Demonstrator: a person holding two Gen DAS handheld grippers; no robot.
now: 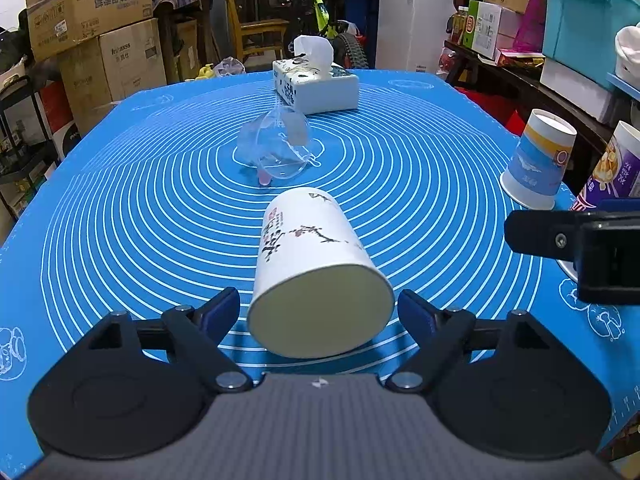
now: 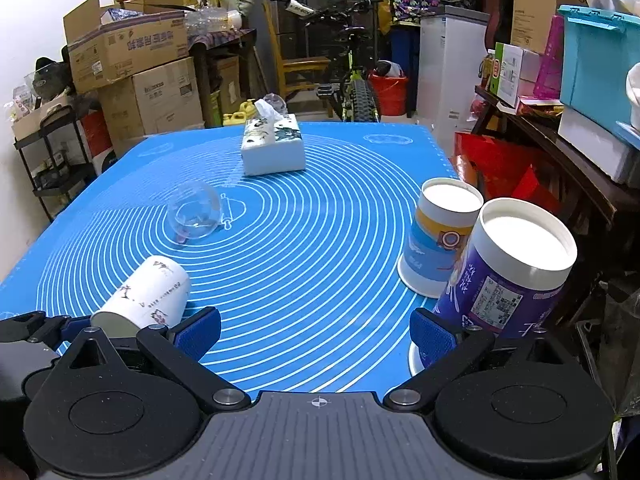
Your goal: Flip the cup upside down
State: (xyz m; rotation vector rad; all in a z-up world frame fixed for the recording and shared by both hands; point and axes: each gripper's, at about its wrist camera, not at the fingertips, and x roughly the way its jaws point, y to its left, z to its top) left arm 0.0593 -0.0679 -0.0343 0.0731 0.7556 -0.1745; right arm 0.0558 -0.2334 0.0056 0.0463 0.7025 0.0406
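Note:
A white paper cup with an ink plum-blossom print (image 1: 316, 264) lies on its side on the blue mat (image 1: 120, 216), its base toward me. My left gripper (image 1: 318, 312) is open, its fingers on either side of the cup's base, not touching. The cup also shows in the right wrist view (image 2: 148, 296), at the lower left. My right gripper (image 2: 316, 336) is open and empty over the mat's front edge, next to a purple cup (image 2: 508, 276) standing upside down. It shows in the left wrist view as a black part (image 1: 576, 248) at the right.
A clear glass cup (image 1: 276, 148) lies on its side at mat centre. A tissue box (image 1: 316, 84) stands behind it. A blue and yellow paper cup (image 1: 538, 160) stands upside down at the right. Boxes, a bicycle and shelves surround the table.

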